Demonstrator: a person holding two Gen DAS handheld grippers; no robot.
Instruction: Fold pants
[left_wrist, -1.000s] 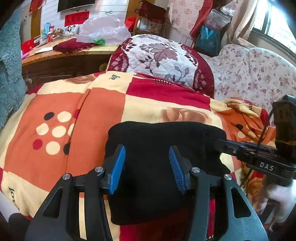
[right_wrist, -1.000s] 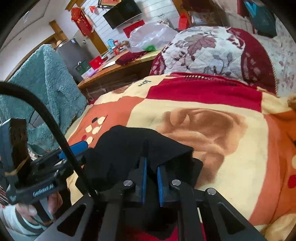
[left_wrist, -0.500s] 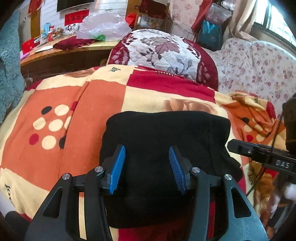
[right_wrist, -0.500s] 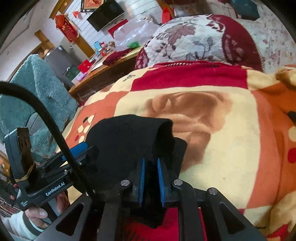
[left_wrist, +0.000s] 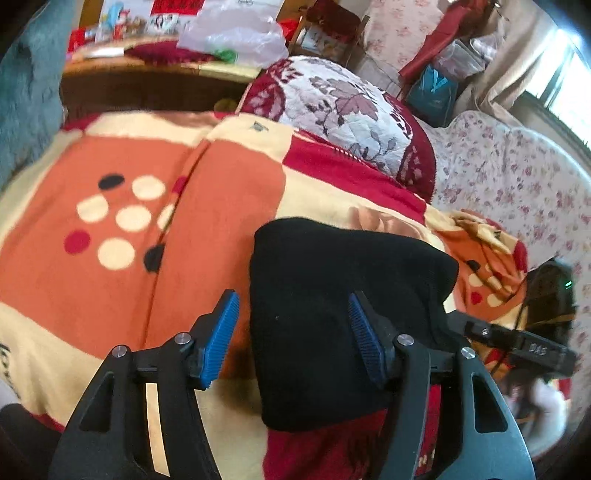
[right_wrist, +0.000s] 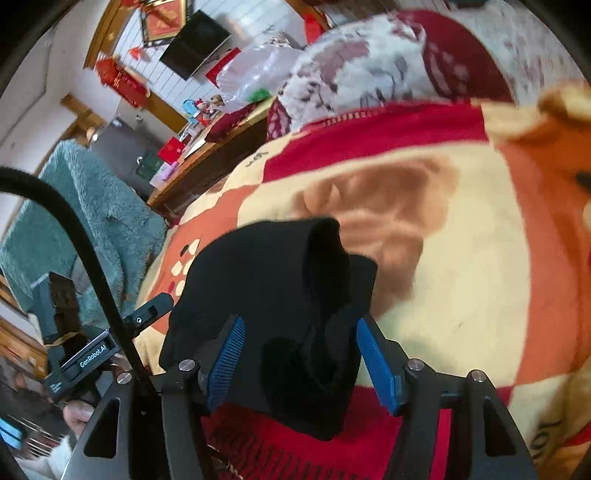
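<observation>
The black pants (left_wrist: 343, 317) lie folded into a thick block on the patterned blanket (left_wrist: 122, 280). My left gripper (left_wrist: 293, 336) hovers over their near left edge. Its jaws are opening, and the blue pads (left_wrist: 221, 336) press on nothing. In the right wrist view the pants (right_wrist: 266, 288) show a raised fold at their right side. My right gripper (right_wrist: 301, 362) straddles that side with its jaws opening, and the cloth sits loose between the pads. Each view shows the other gripper beside the pants: the right gripper (left_wrist: 480, 328) and the left gripper (right_wrist: 147, 314).
A quilted red and white cushion (left_wrist: 347, 107) lies beyond the blanket. Behind it stands a wooden desk (left_wrist: 147, 81) with a plastic bag. A teal fluffy throw (right_wrist: 96, 221) hangs to the left, and a floral cover (left_wrist: 517, 173) lies to the right.
The right gripper's jaws went from shut on the pants' fold to wide apart, letting the cloth go. The left gripper's jaws widened and shifted left over the pants' edge.
</observation>
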